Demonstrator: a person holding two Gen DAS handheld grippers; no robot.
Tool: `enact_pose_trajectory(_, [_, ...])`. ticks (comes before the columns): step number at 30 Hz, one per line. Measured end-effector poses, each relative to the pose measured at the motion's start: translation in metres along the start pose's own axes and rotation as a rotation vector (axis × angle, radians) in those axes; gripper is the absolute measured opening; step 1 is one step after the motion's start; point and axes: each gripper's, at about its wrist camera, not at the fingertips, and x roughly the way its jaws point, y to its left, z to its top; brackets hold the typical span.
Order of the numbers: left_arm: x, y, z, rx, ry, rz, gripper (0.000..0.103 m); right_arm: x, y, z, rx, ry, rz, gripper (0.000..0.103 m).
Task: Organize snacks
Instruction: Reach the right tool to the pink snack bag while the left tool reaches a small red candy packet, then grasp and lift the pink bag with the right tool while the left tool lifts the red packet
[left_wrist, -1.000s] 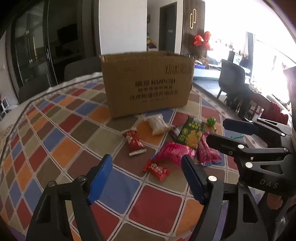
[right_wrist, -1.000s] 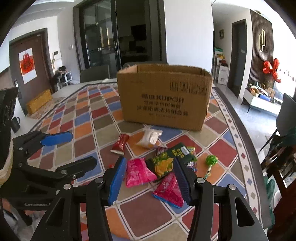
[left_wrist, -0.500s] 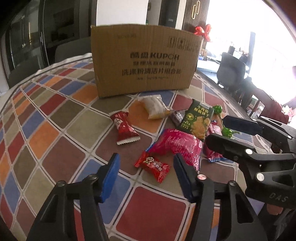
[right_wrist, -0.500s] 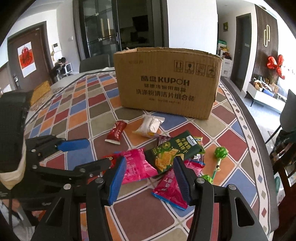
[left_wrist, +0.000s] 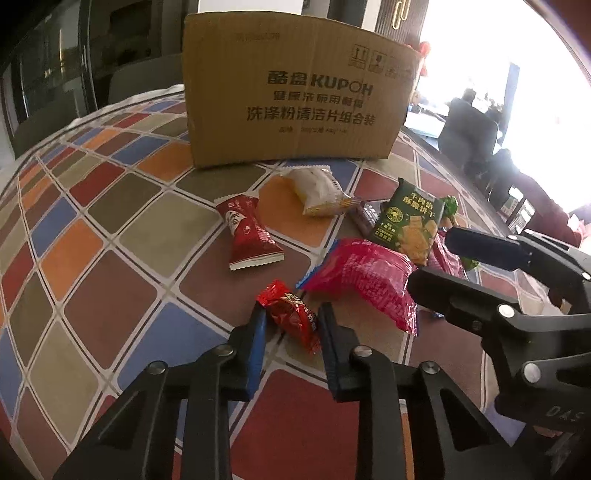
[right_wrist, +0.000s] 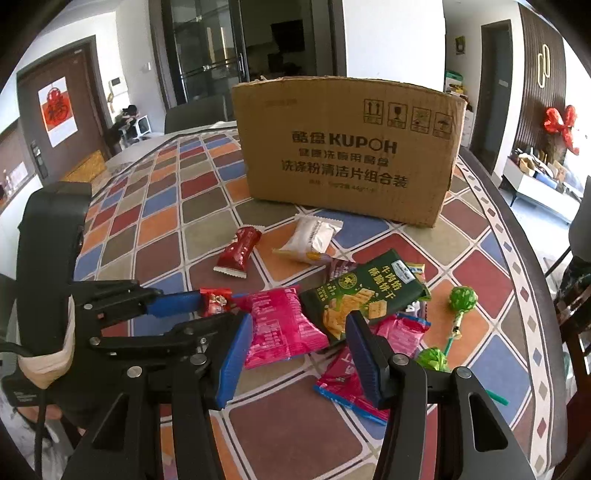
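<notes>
Left gripper (left_wrist: 291, 325) tilts downward, lower centre of frame, jaws closing around small red candy packet (left_wrist: 290, 314) on checkered tablecloth (left_wrist: 110, 295). Right gripper (right_wrist: 299, 345) hovers open over pink snack bag (right_wrist: 280, 325); cardboard box (right_wrist: 347, 151) behind.

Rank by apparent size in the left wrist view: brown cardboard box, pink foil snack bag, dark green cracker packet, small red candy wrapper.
1. Brown cardboard box
2. Pink foil snack bag
3. Dark green cracker packet, farther away, so unsure
4. Small red candy wrapper
</notes>
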Motion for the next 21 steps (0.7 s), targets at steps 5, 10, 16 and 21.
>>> enact_pose_trajectory(5, [-0.004, 0.008, 0.000, -0.027, -0.005, 0.001, 0.024, 0.008, 0.004, 0.005, -0.012, 0.012, 0.017, 0.054])
enact_pose_trajectory(10, [-0.010, 0.014, 0.002, -0.049, -0.021, -0.002, 0.024, 0.022, 0.006, 0.009, -0.021, 0.043, 0.035, 0.054])
enact_pose_trajectory(16, [-0.012, 0.017, 0.002, -0.061, -0.027, -0.007, 0.024, 0.037, 0.006, 0.010, -0.027, 0.086, 0.038, 0.053])
enact_pose_trajectory(21, [-0.015, 0.020, 0.003, -0.075, -0.035, -0.006, 0.023, 0.045, 0.011, 0.010, -0.040, 0.098, 0.042, 0.051])
